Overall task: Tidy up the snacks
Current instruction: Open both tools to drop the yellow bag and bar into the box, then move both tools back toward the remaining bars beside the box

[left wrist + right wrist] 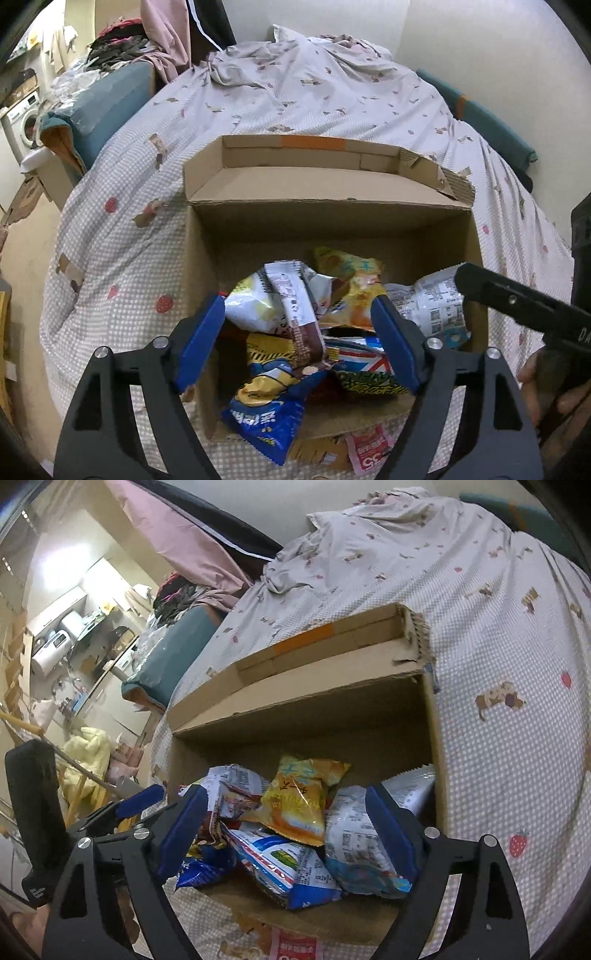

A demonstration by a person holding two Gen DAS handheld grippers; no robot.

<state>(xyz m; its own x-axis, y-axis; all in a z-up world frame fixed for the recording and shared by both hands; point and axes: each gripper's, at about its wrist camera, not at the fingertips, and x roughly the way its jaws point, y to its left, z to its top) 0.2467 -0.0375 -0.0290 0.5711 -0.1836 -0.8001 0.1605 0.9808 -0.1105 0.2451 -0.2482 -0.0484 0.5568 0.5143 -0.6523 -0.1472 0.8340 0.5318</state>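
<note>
Bedspread (295, 110) bears snack-filled cardboard box (207, 258); left gripper (295, 339) and right gripper (284, 834) seemingly agape, empty.

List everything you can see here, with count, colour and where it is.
box: one, brown cardboard, open, on the bed
snack packs: several, piled in the box
yellow pack: one, yellow-orange, atop the pile toward the back
white pack: one, white with print, right side of the box
blue pack: one, blue and yellow, spilling over the box's near edge
brown pack: one, brown and white, upright in the middle of the pile
pink pack: one, pink, on the bed in front of the box
bedcover: one, pale check with prints, under the box
washer: one, white, far left
left gripper: blue pads, open above the pile
right gripper: blue pads, open above the pile
</note>
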